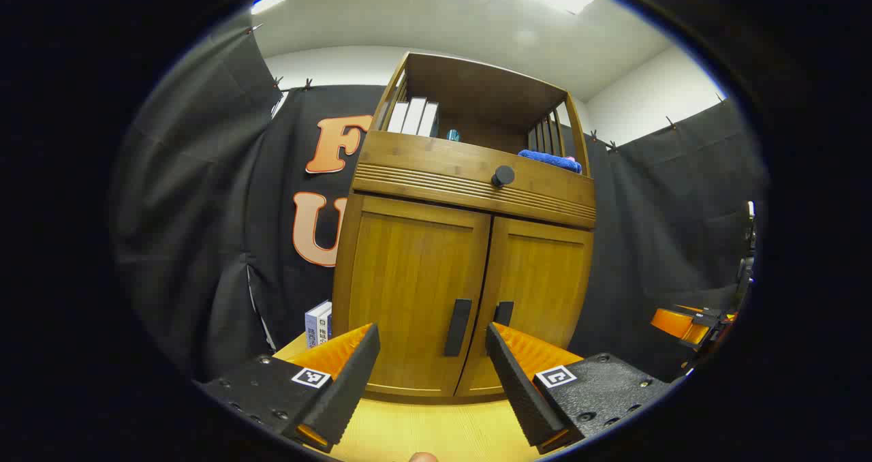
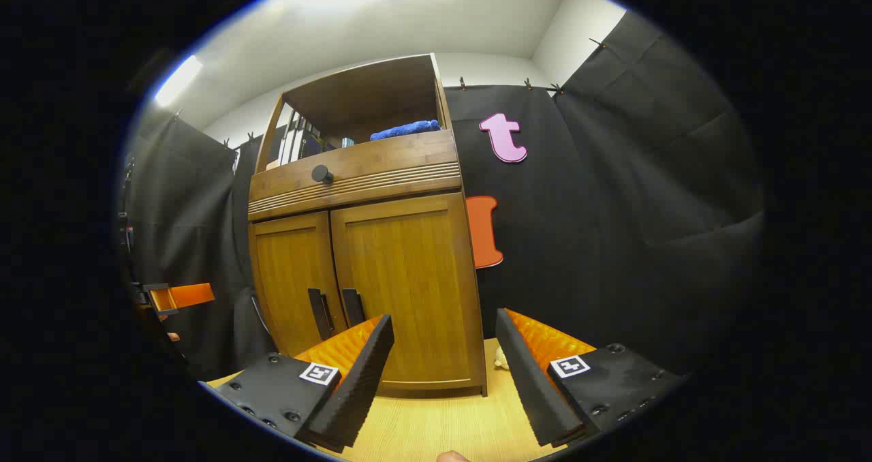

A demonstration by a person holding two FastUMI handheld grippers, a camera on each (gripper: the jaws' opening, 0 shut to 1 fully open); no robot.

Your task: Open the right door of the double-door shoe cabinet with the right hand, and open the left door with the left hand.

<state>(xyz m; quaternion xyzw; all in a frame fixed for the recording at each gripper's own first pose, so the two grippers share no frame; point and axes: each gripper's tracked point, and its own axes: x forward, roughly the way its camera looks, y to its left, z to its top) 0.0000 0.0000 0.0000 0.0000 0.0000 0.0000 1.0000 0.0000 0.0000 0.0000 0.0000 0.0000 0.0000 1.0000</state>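
The honey-brown wooden double-door shoe cabinet (image 1: 470, 271) stands on the pale wooden surface (image 1: 422, 428), both doors closed, so neither step is done. In front of it, the left hand-held gripper (image 1: 432, 373) and right hand-held gripper (image 2: 443, 373) hover released, touching neither black bar handle (image 1: 458, 327).

no readable text, brand or number is found on the shoe cabinet (image 1: 470, 257) or its doors. square black-and-white coded markers are carried on both fingers of the left gripper (image 1: 433, 380) and of the right gripper (image 2: 444, 380), but no words are borne by them. print is seen on a small white and blue box (image 1: 318, 323) beside the cabinet, too small to be read. the spines of the white books (image 1: 413, 116) on the upper shelf are possibly blank
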